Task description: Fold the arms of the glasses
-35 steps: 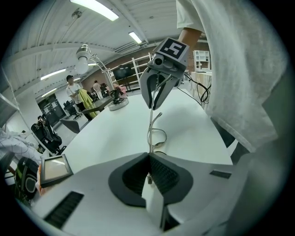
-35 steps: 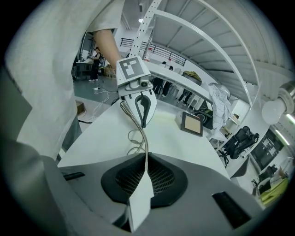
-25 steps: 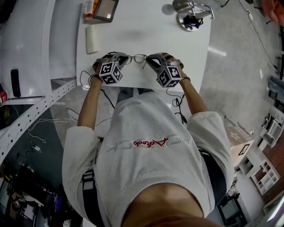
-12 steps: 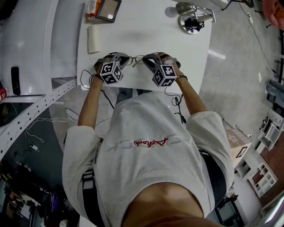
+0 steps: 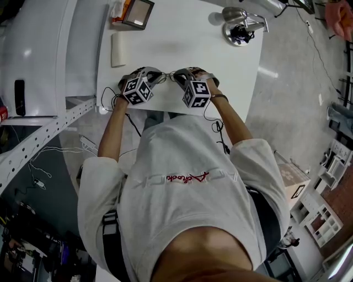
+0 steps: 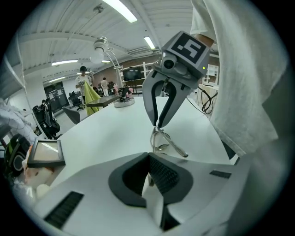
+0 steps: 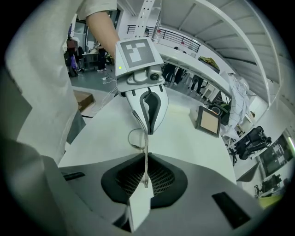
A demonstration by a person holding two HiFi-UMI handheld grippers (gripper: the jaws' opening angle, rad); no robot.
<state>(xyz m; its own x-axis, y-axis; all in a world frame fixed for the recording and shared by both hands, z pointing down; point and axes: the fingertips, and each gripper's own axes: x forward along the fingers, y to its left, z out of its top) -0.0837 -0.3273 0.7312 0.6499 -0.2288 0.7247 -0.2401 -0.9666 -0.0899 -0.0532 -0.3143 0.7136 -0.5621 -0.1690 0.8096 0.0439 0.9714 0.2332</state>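
With the glasses (image 6: 162, 142) over the bench's (image 5: 182, 38) near edge, left hand-held gripper (image 6: 150, 161) clamped on one end and right hand-held gripper (image 7: 145, 161) closed on a thin temple arm (image 7: 146, 145), a forced swing could bend the hinge, or the arm could slip free.

I count two claws: my left claw (image 6: 148, 160) and my right claw (image 7: 145, 174). Each carries one marker cube, so two cubes: left cube (image 5: 137, 90) and right cube (image 5: 197, 93). One pair of glasses (image 6: 162, 143). One white surface (image 5: 182, 47), bearing one framed panel (image 5: 138, 12), one white rectangular block (image 5: 117, 49) and one shiny metal object with a round base (image 5: 238, 25).
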